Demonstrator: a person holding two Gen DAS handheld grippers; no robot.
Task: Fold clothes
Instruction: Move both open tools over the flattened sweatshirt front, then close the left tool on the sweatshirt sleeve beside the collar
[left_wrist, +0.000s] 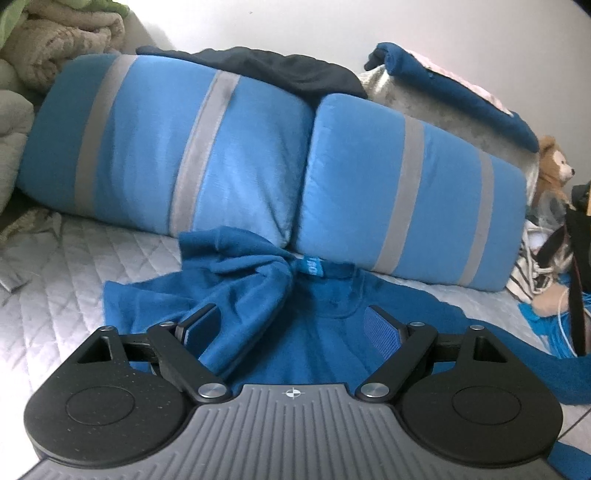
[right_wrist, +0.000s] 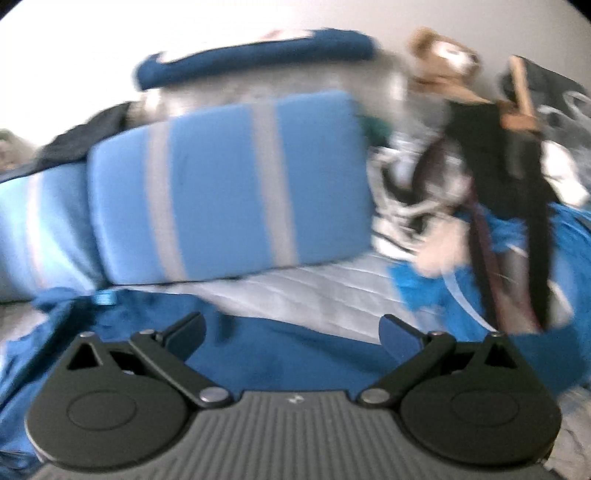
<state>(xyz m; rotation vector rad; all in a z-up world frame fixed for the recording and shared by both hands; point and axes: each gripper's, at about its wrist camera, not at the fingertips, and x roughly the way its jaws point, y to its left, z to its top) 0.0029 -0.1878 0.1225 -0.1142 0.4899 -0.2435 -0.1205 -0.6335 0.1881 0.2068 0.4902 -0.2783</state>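
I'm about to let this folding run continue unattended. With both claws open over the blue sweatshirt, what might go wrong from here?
1. The blue fleece sweatshirt is bunched on its left side, with a fold flopped over the body; the left claw may pinch two layers and fold creases in.
2. Its collar lies tight against the striped pillows, so pulling may drag on them.
3. The right wrist view is motion-blurred; the right claw may close off-target.

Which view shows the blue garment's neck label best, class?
The left wrist view: the label sits sharp and near centre, at the collar of the blue garment, just below the pillows. The right wrist view is motion-blurred and shows the label only as a small smear at far left.
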